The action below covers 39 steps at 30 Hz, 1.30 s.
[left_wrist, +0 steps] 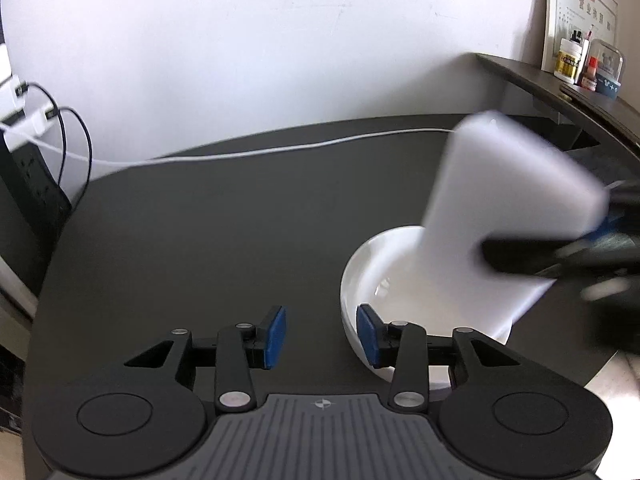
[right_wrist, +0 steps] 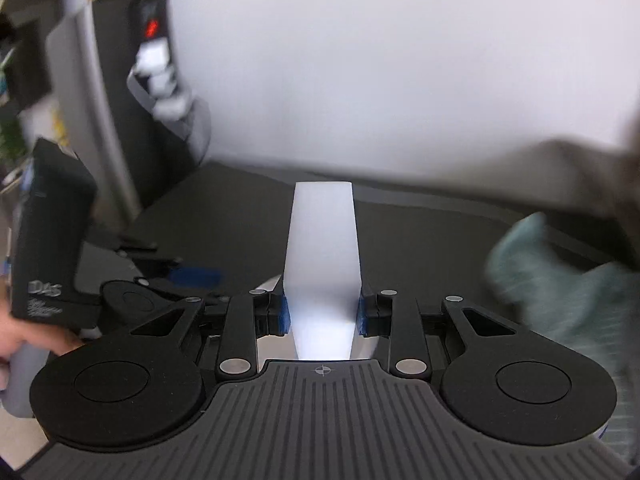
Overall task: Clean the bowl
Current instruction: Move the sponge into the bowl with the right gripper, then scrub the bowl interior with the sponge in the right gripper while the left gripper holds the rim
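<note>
A white bowl (left_wrist: 374,276) stands on the dark table (left_wrist: 200,240) at the lower right of the left wrist view. My left gripper (left_wrist: 321,336) is open; its right pad (left_wrist: 367,336) sits at the bowl's left rim and only table shows in the gap. A white sponge block (left_wrist: 508,208), blurred, hangs tilted over the bowl and hides its far side. My right gripper (right_wrist: 322,314) is shut on that sponge (right_wrist: 322,256), which sticks out forward between the blue pads. In the right wrist view the bowl is almost fully hidden.
A white cable (left_wrist: 280,152) runs along the table's back edge to a power strip (left_wrist: 36,184) at the left. A dark shelf (left_wrist: 540,80) with small bottles (left_wrist: 568,60) is at the right. A teal cloth (right_wrist: 560,280) lies to the right; a hand (right_wrist: 12,344) holds the left gripper.
</note>
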Available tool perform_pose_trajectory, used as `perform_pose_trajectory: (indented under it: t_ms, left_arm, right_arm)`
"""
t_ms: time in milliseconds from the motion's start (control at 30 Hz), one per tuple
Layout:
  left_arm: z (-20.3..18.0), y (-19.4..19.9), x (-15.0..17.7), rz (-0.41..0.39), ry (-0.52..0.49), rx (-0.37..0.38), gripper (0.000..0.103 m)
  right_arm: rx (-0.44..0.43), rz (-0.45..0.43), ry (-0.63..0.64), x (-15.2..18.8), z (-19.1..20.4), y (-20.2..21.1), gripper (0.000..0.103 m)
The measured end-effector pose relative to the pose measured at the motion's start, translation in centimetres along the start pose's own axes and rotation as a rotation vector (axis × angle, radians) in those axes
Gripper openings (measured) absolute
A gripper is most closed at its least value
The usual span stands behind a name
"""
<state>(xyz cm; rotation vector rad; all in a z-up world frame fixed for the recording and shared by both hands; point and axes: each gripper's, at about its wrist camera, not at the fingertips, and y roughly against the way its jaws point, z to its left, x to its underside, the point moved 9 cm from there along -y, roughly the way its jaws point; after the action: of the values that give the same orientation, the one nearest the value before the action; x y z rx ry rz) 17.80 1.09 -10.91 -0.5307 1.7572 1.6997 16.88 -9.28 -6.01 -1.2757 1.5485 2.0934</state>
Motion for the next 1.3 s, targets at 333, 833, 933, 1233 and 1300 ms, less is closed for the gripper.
perform_pose_trajectory:
  t_ms: [333, 833, 933, 1233, 1300]
  left_arm:
    - [0.9, 0.7, -0.2, -0.042, -0.007, -0.047, 0.048]
    - [0.9, -3.2, 0.6, 0.074, 0.081, 0.184, 0.02]
    - [0.6, -3.8, 0.6, 0.092, 0.038, 0.148, 0.016]
    - [0.4, -4.4, 1.4, 0.096, -0.009, 0.091, 0.017]
    - [0.5, -4.4, 1.4, 0.097, -0.007, 0.097, 0.017]
  right_arm:
    - [0.075, 0.077, 0.081, 1.4, 0.3, -3.4, 0.031]
    - [0.037, 0.071, 0.08, 1.9, 0.3, -3.5, 0.031]
    - [0.01, 0.067, 0.105, 1.9, 0.5, -4.1, 0.033]
    - [-0.061, 0.079, 0.278, 2.3, 1.4, -3.6, 0.044]
    - [-0.033, 0.053, 0.319, 2.1, 1.6, -2.6, 0.047]
